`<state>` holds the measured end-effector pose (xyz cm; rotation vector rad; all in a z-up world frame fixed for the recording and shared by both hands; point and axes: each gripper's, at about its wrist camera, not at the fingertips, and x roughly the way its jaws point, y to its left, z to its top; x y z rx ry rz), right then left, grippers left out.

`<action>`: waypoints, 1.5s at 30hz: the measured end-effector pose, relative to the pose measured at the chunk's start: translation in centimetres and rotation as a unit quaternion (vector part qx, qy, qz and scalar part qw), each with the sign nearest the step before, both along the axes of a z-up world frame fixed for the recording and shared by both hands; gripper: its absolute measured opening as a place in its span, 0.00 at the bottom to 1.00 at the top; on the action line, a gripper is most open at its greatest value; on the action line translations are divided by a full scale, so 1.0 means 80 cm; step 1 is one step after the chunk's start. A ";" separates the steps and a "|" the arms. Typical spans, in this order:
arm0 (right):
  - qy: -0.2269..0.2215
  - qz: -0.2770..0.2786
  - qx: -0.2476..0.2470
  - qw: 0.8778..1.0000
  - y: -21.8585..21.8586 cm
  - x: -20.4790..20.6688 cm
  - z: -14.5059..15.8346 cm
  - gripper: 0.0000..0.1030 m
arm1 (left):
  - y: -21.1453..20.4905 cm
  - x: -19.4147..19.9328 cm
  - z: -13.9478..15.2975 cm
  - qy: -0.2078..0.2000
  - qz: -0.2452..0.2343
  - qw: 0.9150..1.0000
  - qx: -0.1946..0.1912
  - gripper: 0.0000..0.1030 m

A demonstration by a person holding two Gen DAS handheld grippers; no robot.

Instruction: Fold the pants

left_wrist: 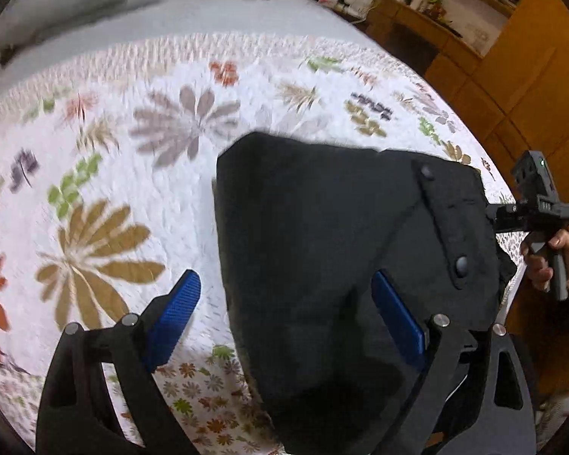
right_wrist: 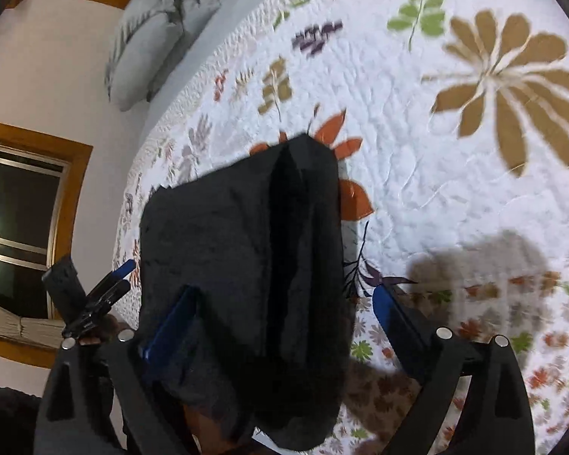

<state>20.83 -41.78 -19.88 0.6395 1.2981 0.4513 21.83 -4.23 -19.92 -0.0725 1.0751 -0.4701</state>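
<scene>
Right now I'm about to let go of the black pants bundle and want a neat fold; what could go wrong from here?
1. The folded black fabric pants lie near the edge of the white floral quilted bedspread, so they might slide off.
2. The open left gripper and open right gripper straddle the bundle; pulling back could catch a layer and undo the fold.
3. The flap with round black snap buttons could spring up.

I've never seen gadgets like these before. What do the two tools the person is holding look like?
Each tool is black, with two angled arms joined by silver round pins and tipped with blue ribbed pads. The left tool and right tool look alike. Seen from the left wrist camera, the bare right hand grips a black pistol-style handle.
</scene>
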 end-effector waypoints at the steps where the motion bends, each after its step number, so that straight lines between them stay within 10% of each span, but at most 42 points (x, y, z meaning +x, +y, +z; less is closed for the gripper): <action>1: 0.001 0.002 0.000 1.000 0.003 0.001 -0.003 0.95 | 0.003 0.003 -0.006 0.006 0.003 1.000 -0.001 0.88; 10: -0.004 0.004 0.016 1.000 0.007 -0.011 -0.005 0.97 | 0.013 -0.001 -0.020 0.022 0.014 1.000 0.008 0.89; 13: -0.002 -0.005 0.020 1.000 -0.001 -0.018 -0.003 0.97 | 0.021 0.002 -0.022 0.053 0.010 0.997 -0.048 0.89; 18: -0.006 -0.006 0.044 0.999 -0.004 -0.016 -0.003 0.97 | 0.056 0.020 -0.046 0.138 0.015 0.965 -0.225 0.89; 32: 0.000 -0.031 0.092 0.995 -0.033 -0.011 -0.030 0.97 | 0.062 0.061 -0.119 0.290 0.015 0.904 -0.313 0.89; 41: 0.002 -0.008 0.115 0.993 -0.031 -0.003 -0.042 0.97 | 0.049 0.057 -0.123 0.298 -0.010 0.895 -0.332 0.89; 45: 0.014 0.025 0.120 0.992 -0.014 0.001 -0.045 0.97 | 0.024 0.055 -0.123 0.298 -0.030 0.907 -0.296 0.90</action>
